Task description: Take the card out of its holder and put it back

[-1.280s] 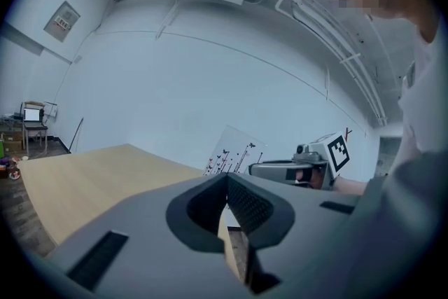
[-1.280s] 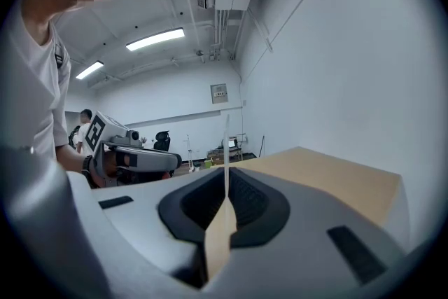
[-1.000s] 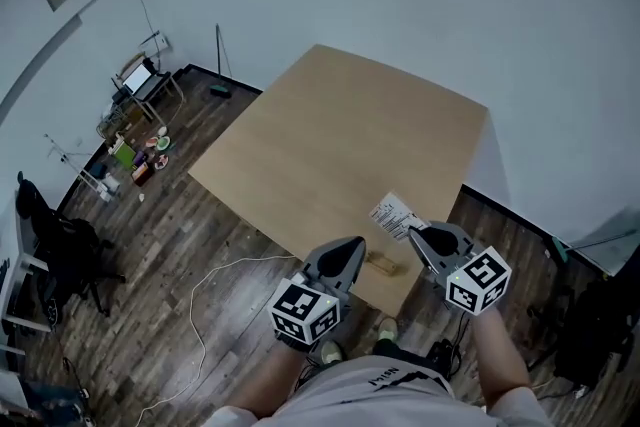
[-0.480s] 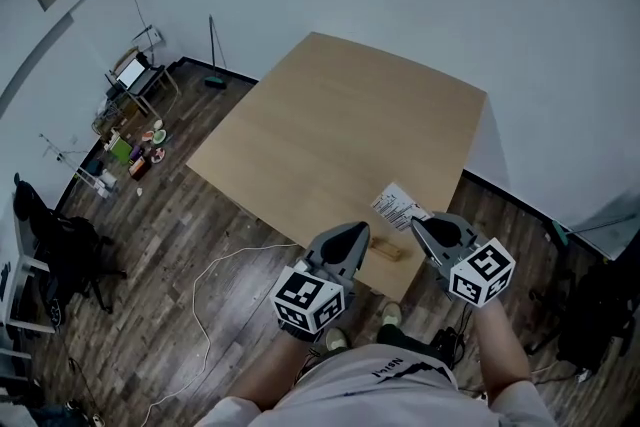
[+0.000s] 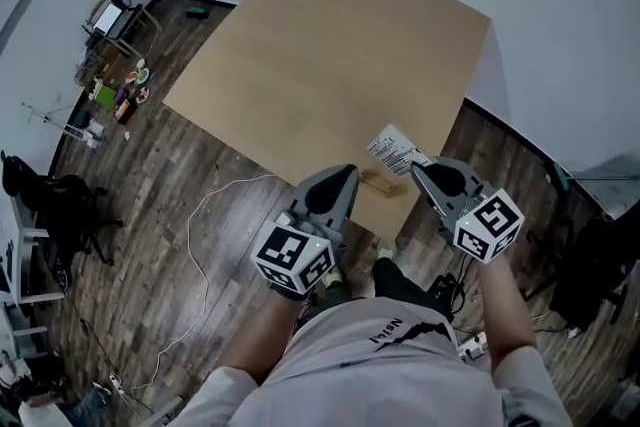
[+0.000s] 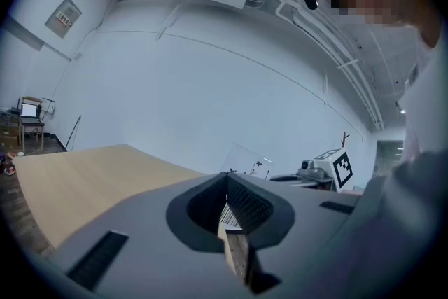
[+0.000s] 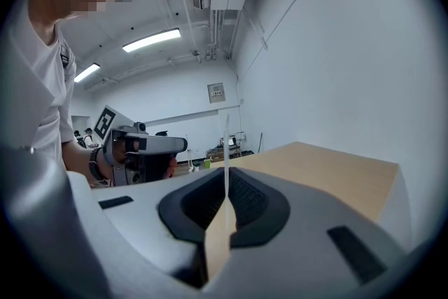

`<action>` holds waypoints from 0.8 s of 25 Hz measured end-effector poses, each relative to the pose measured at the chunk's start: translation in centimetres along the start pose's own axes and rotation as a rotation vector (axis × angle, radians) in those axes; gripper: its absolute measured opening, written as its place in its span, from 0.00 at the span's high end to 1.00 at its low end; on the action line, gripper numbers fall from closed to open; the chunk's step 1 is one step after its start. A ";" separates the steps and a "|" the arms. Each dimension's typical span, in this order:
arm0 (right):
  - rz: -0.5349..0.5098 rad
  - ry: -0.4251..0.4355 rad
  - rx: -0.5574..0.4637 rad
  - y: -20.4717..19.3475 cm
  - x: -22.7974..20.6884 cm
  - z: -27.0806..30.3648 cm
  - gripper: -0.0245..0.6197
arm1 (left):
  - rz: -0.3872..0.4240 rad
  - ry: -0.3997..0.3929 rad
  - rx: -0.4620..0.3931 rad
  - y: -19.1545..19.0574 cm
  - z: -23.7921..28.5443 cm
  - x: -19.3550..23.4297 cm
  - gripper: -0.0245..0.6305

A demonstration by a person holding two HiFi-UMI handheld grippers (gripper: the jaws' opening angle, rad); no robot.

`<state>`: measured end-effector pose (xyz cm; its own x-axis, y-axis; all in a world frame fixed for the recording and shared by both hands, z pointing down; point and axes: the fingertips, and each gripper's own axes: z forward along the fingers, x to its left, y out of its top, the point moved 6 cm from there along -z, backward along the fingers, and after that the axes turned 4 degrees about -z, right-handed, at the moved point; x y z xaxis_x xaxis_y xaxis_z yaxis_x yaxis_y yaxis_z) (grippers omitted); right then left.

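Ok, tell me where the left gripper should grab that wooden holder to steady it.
Grip the wooden holder at its left end, pinching across its narrow width, coming from the left gripper's side. It lies flat as a long, low block near the table edge, so its long faces are likely easiest to span. That end is also clear of the card in the right gripper.
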<state>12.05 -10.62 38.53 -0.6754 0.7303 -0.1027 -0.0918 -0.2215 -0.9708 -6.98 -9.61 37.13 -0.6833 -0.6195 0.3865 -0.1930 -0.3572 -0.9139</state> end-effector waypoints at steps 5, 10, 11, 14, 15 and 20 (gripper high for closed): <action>-0.003 0.064 0.020 -3.2 -1.0 0.6 0.92 | -0.027 0.043 0.017 -2.0 1.0 0.7 0.94; -0.002 0.126 0.046 -6.9 -2.3 1.6 0.92 | -0.065 0.108 0.032 -3.5 1.8 1.4 0.94; 0.002 0.136 0.052 -7.8 -2.6 2.0 0.92 | -0.066 0.119 0.037 -3.8 2.0 1.7 0.94; 0.008 0.158 0.075 -10.3 -3.2 2.5 0.92 | -0.069 0.152 0.054 -4.8 2.1 1.8 0.94; 0.010 0.163 0.083 -11.2 -3.3 2.6 0.92 | -0.069 0.164 0.061 -5.2 2.0 1.7 0.94; 0.034 0.181 0.116 -14.8 -3.6 3.7 0.92 | -0.077 0.212 0.083 -6.3 1.5 2.1 0.94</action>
<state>13.17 -12.38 54.06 -0.5380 0.8229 -0.1826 -0.1618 -0.3134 -0.9357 -6.11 -9.69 43.92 -0.8029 -0.4310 0.4118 -0.1975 -0.4595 -0.8659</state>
